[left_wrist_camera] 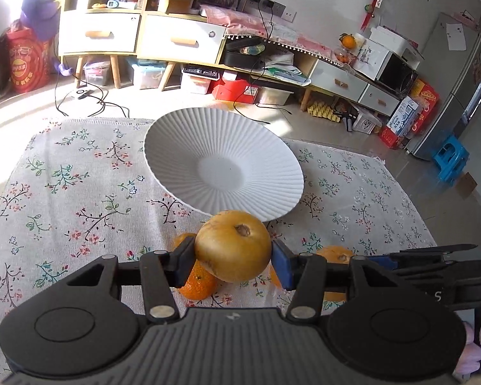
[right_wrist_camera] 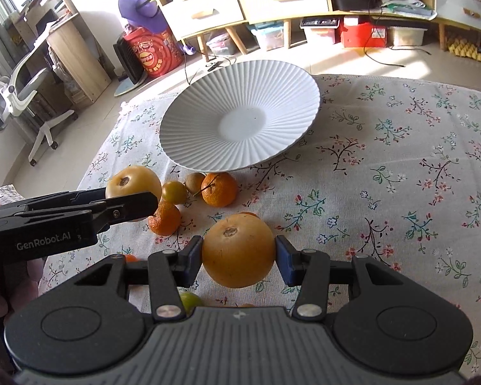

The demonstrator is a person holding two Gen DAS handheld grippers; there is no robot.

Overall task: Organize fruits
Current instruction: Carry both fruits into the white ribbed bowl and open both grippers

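Both hands loaded! My left claw [left_wrist_camera: 233, 258] has its pads pressed on either side of a yellow-brown pear [left_wrist_camera: 233, 245], part-way open around its width, and my right claw [right_wrist_camera: 239, 256] is clamped the same way on a second pear [right_wrist_camera: 238, 250], rounder and more orange. Each fruit sits right between my fingertips, seemingly clear of the cloth.

This looks like the carry step: fruit picked, not yet delivered. Straight ahead of both claws waits the white ribbed plate [right_wrist_camera: 240, 122], empty, so the next move, as I judge it, is to bring each pear forward over its rim, lower it into the flat centre and only then let the pads go; two claws heading for one plate will need to take turns or keep apart.

Just beneath and beyond my left claw lie the tangerines [right_wrist_camera: 219, 189], with a couple of small greenish-yellow fruits [right_wrist_camera: 174, 192] beside them, still to be gathered.

The desk wears a pale cloth with sprigs of flowers [right_wrist_camera: 400, 166]. Beyond it, sunlight on a tiled floor, low wooden cabinets with white drawers [left_wrist_camera: 182, 37], storage boxes underneath, a fan on top, a fridge [left_wrist_camera: 455, 86] off to the right of my left claw
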